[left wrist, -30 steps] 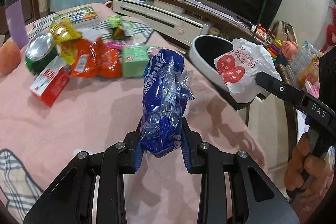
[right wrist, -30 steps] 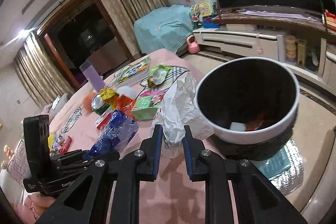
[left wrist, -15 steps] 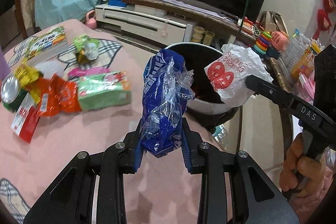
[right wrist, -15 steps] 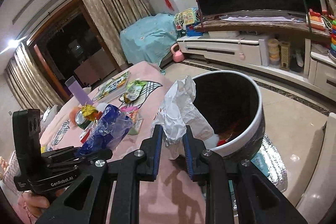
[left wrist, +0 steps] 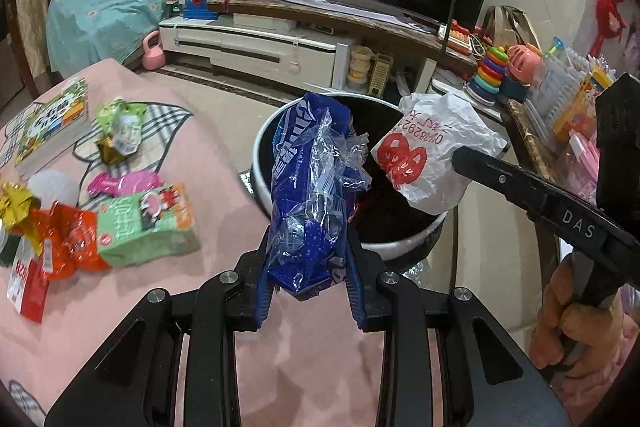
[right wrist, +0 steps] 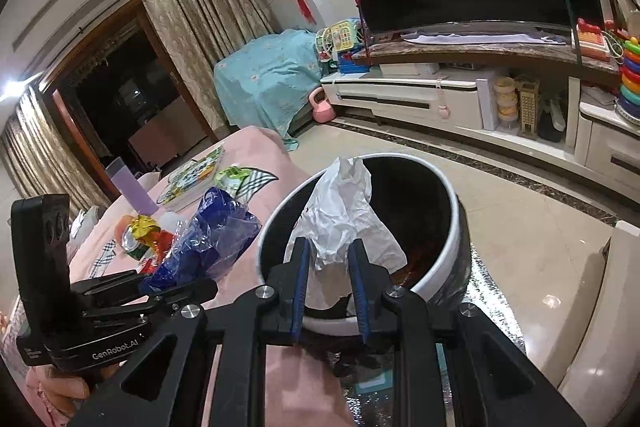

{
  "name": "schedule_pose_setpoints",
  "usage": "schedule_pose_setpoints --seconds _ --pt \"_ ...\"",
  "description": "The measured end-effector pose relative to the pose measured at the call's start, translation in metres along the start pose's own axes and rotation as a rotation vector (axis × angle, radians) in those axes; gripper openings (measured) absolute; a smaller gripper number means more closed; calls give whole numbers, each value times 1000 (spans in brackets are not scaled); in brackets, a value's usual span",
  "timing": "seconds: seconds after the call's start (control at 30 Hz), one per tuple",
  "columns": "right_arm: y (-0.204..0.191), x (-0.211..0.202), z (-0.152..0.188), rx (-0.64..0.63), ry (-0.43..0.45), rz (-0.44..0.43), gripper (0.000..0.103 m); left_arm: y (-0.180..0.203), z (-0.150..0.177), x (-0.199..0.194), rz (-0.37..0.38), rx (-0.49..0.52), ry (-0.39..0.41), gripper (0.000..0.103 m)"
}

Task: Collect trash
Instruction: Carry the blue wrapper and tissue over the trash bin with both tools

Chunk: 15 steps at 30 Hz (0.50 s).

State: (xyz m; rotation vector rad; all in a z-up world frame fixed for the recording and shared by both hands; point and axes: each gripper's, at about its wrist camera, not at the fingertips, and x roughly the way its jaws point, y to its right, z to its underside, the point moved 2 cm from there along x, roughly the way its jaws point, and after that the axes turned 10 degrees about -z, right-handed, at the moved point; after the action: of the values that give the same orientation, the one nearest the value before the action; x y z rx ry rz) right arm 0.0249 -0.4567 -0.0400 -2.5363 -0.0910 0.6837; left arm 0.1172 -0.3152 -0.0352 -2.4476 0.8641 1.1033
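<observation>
Left hand-held gripper (left wrist: 310,281) pinches blue wrapper (left wrist: 310,195); only its view shows red print on white bag (left wrist: 434,155).

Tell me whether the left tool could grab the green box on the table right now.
Probably not. The left tool is shut on the blue wrapper, so it has no free grip. The green box itself lies uncovered on the pink table; once the wrapper goes into the bin, the way looks free.
</observation>
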Motion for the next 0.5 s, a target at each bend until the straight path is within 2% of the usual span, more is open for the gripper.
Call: schedule_pose_setpoints --seconds 0.5 --pt "19 5 -17 -12 -13 34 21 16 -20 28 6 42 -39 29"
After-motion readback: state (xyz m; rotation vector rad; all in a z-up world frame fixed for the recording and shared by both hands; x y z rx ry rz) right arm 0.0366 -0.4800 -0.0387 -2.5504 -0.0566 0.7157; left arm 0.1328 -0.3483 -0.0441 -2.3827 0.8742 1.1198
